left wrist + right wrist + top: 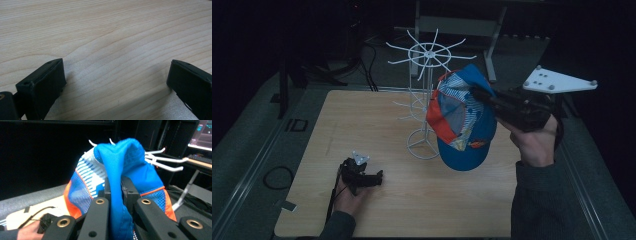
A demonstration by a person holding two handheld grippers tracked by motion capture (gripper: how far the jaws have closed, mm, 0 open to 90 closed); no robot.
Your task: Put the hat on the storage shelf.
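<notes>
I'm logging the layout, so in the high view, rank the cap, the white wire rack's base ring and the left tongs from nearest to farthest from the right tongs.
1. Cap: clamped in the right tongs, held above the table's right side.
2. Rack's base ring: mid-table, just left of the cap.
3. Left tongs: near the front-left, resting low on the table.

Your cap (pixel 464 117) is bright blue with orange parts, and one side has white and blue stripes. The rack (pixel 427 90) is all white wire. The tabletop (pixel 377 125) is light wood with wavy brown lines. Both your grippers, the left (pixel 362 176) and the right (pixel 484 96), are black, and the right one has a grey plate (pixel 559 80) on top.
</notes>
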